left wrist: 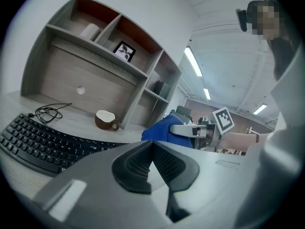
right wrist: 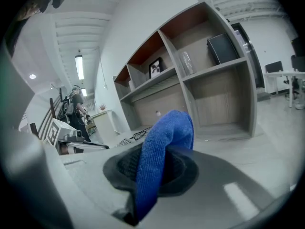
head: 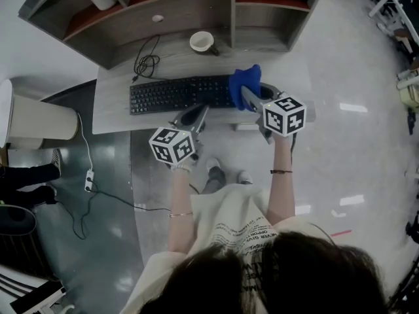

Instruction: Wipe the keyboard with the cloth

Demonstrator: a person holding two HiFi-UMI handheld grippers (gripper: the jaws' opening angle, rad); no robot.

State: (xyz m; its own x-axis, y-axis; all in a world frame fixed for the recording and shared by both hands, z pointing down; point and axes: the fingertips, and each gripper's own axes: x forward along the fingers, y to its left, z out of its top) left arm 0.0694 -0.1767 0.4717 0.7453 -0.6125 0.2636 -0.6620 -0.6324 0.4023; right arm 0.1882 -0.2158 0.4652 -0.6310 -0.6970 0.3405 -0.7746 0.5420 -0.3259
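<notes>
- While the person stands at the near edge of the bench, the left tongs hang nearest, at about 11 o'clock from the body. They are over the bench's front edge, just short of the keyboard, with their jaws pressed together and nothing between them.
- Further out, at about 1 o'clock, the right tongs are clamped on the blue cloth, which bunches above the jaws and folds over them.
- That cloth sits at the keyboard's right end, its 3 o'clock side; whether it presses on the keys I cannot tell.
- Judged from this, the wipe is at one end of its run at best. The cloth is gripped and at the keyboard, but the long stretch of keys out to 9 o'clock lies uncovered and looks left to do.
- Beyond the keyboard, a coiled cable lies at 11 o'clock and a cup at 12, both in front of the shelf unit.
</notes>
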